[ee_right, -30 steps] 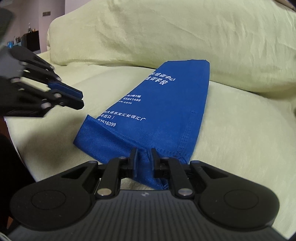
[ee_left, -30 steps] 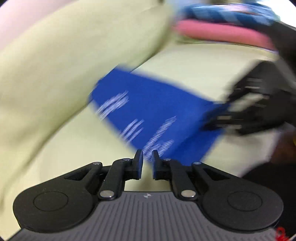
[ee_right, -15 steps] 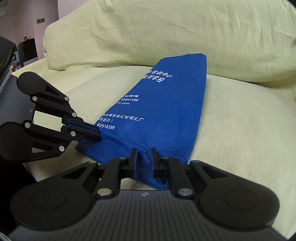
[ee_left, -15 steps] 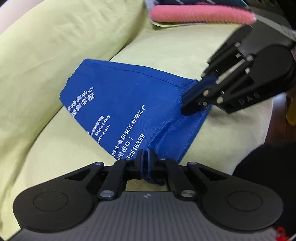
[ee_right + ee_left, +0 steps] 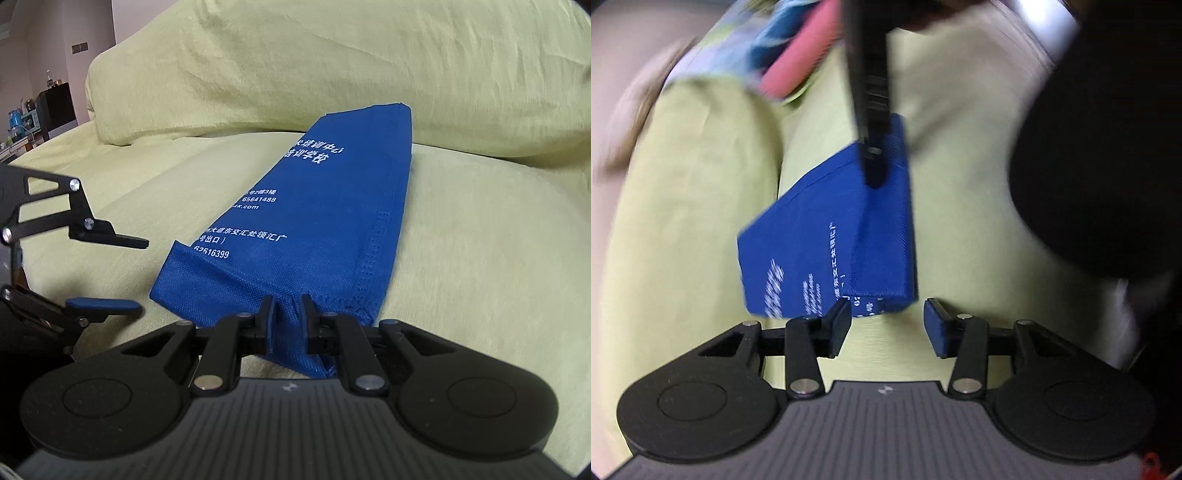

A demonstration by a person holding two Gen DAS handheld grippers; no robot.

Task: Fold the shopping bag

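A blue non-woven shopping bag (image 5: 317, 206) with white print lies folded into a long strip on the yellow-green sofa seat (image 5: 480, 240), its far end against the back cushion. My right gripper (image 5: 289, 317) is shut on the strip's near end; in the left wrist view the right gripper (image 5: 873, 162) shows as a dark blur clamped on the bag (image 5: 827, 236). My left gripper (image 5: 888, 314) has its jaws opening, with the bag's edge just beyond its fingertips and nothing pressed between them. From the right wrist view the left gripper (image 5: 138, 275) stands open, apart from the bag's left corner.
The sofa's back cushion (image 5: 332, 55) rises behind the bag. A pink roll (image 5: 801, 62) and patterned cloth lie farther along the sofa. A dark cabinet (image 5: 55, 107) with small items stands far left. Dark clothing (image 5: 1108, 147) fills the right of the left wrist view.
My left gripper was shut on the bag's corner half a second ago; it has let go, rolled, and its jaws now stand apart beside the bag. The right gripper kept its grip.
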